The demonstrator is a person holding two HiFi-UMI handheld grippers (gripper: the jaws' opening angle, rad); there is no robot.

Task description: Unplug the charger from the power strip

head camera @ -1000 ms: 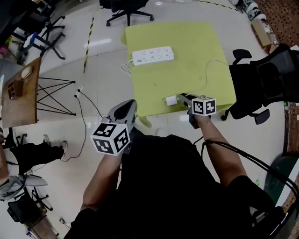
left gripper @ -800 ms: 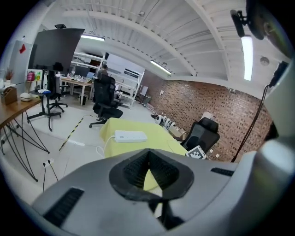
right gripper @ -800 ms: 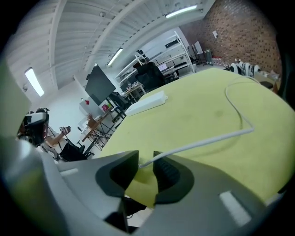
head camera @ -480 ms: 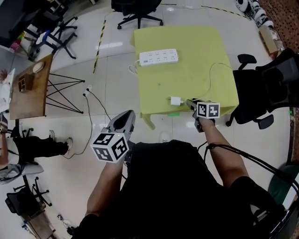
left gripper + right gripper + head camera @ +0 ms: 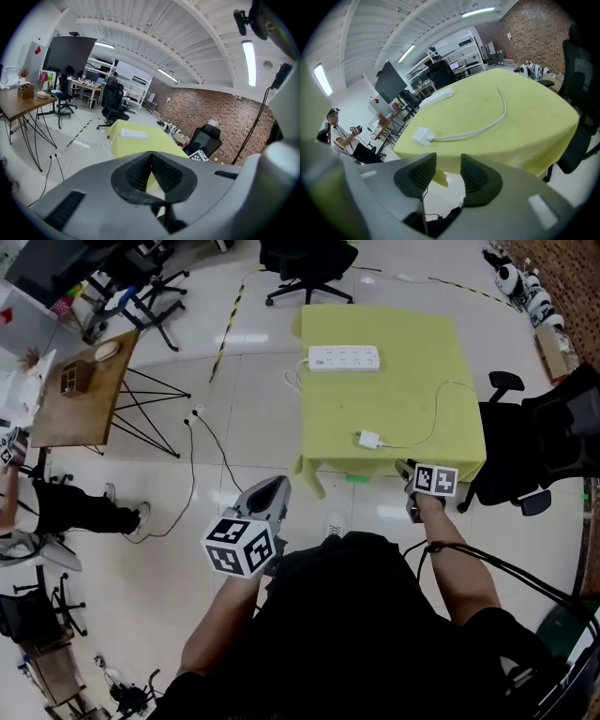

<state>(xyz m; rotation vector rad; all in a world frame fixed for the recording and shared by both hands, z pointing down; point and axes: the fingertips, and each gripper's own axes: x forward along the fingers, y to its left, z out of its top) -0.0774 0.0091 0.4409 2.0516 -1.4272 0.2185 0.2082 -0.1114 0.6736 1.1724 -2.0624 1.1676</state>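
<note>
The white charger (image 5: pixel 368 439) lies unplugged near the front edge of the yellow table (image 5: pixel 412 352), and its white cable (image 5: pixel 431 420) curves off to the right. At the table's far side rests the white power strip (image 5: pixel 344 358). My right gripper (image 5: pixel 407 470) hangs just off the table's front edge, open, with nothing between its pads. In the right gripper view the charger (image 5: pixel 423 136) and cable (image 5: pixel 487 124) lie ahead of the right gripper (image 5: pixel 448 160). My left gripper (image 5: pixel 270 491) is over the floor left of the table, shut and empty. The left gripper view has the left gripper (image 5: pixel 151 158) and, far off, the power strip (image 5: pixel 133 135).
A black office chair (image 5: pixel 548 423) stands against the table's right side and another (image 5: pixel 307 261) beyond its far end. To the left are a wooden table (image 5: pixel 84 395) on thin black legs, cords (image 5: pixel 202 432) on the white floor and a seated person (image 5: pixel 66 512).
My right gripper has opened and let go of the charger, then drawn back off the table's front edge. The left gripper has drifted too, and the table now sits farther away.
</note>
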